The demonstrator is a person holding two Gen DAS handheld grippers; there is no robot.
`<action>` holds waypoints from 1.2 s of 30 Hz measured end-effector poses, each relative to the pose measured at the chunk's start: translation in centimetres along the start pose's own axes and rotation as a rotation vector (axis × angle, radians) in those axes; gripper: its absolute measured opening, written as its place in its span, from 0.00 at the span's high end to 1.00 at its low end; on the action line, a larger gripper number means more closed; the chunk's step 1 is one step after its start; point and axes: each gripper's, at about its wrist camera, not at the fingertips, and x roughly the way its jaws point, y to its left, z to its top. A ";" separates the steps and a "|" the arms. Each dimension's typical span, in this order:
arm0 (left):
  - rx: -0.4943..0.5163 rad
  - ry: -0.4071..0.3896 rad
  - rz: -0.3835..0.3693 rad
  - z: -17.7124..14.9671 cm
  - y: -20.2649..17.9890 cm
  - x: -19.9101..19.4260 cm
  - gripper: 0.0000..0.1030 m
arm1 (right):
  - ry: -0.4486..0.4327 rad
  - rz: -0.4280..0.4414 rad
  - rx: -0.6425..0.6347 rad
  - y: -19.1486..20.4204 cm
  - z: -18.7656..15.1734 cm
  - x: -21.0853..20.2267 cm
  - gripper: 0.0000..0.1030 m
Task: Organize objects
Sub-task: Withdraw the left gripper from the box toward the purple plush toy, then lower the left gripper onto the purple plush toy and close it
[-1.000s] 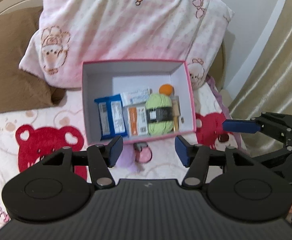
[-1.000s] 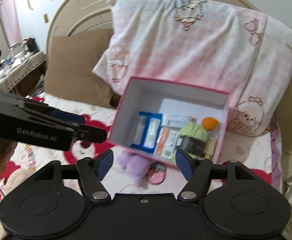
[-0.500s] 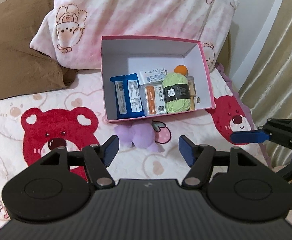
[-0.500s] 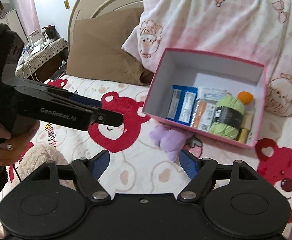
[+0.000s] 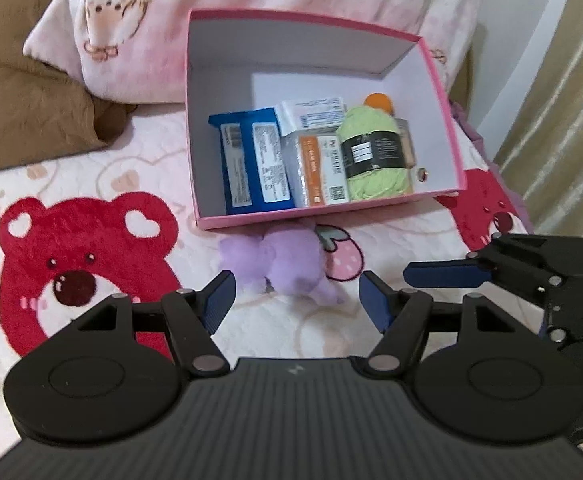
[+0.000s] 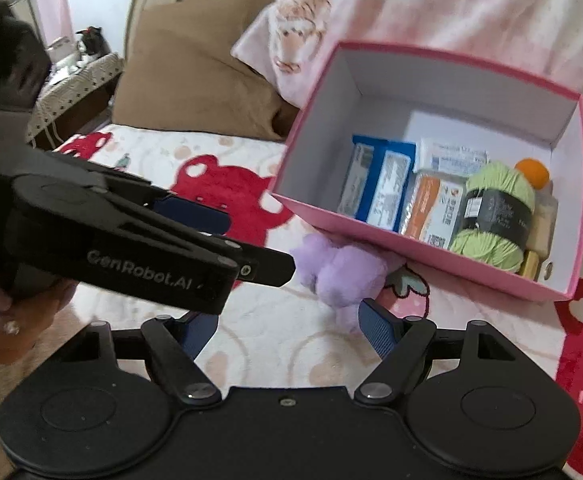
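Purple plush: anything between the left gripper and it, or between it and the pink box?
Nothing visible. The left gripper is open, with the purple plush on the bedspread just ahead of its fingertips. The pink box sits right behind the plush, top open; only its low front wall must be cleared.

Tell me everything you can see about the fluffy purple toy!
The purple toy is soft, lumpy lilac plush with rounded, limb-like bulges; no face shows. It lies on the bear-print blanket, tucked against the front wall of the pink box, partly covering a printed strawberry. Nothing holds it: the left tongs hang open just in front.
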 end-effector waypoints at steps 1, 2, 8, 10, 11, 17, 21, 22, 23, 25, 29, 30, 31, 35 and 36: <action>-0.012 -0.002 -0.005 -0.1 0.3 0.6 0.35 | 0.002 -0.005 0.013 -0.4 0.0 0.8 0.21; -0.032 -0.008 -0.001 -0.3 0.6 1.3 0.35 | 0.002 -0.012 0.023 -0.8 -0.1 1.4 0.21; -0.072 -0.056 0.003 -1.3 1.7 4.1 0.35 | -0.013 -0.062 0.047 -2.4 -0.7 5.4 0.21; -0.105 -0.085 -0.006 -1.7 2.1 4.9 0.36 | -0.016 -0.072 0.047 -2.7 -0.9 6.6 0.21; -0.136 -0.099 -0.004 -1.9 2.3 5.4 0.37 | -0.017 -0.069 0.050 -2.8 -1.1 7.1 0.21; -0.153 -0.120 0.021 -2.2 2.2 7.3 0.37 | -0.024 -0.127 0.020 -2.7 -2.3 9.1 0.22; -0.176 -0.116 0.045 -2.4 2.8 8.1 0.37 | -0.044 -0.113 0.033 -2.9 -2.4 9.3 0.22; -0.179 -0.104 0.044 -2.4 2.9 8.5 0.36 | -0.047 -0.122 0.032 -2.9 -2.3 9.5 0.22; -0.177 -0.094 0.045 -2.4 3.0 8.7 0.35 | -0.047 -0.127 0.035 -3.0 -2.2 9.6 0.22; -0.171 -0.080 0.053 -2.4 3.1 9.2 0.35 | -0.042 -0.125 0.045 -3.2 -2.3 9.7 0.22; -0.148 -0.076 0.043 -2.3 3.1 9.8 0.34 | -0.044 -0.111 0.050 -3.8 -2.2 10.1 0.31; -0.150 -0.076 0.041 -2.2 3.1 10.0 0.33 | -0.041 -0.103 0.060 -4.0 -2.2 10.3 0.33; -0.152 -0.075 0.037 -2.2 3.2 10.2 0.32 | -0.036 -0.093 0.072 -4.3 -2.1 10.6 0.37; -0.162 -0.070 0.022 -2.1 3.3 10.5 0.33 | -0.042 -0.091 0.064 -4.3 -2.1 11.2 0.43; -0.161 -0.069 0.021 -2.2 3.2 10.5 0.34 | -0.038 -0.093 0.059 -4.2 -2.1 11.3 0.44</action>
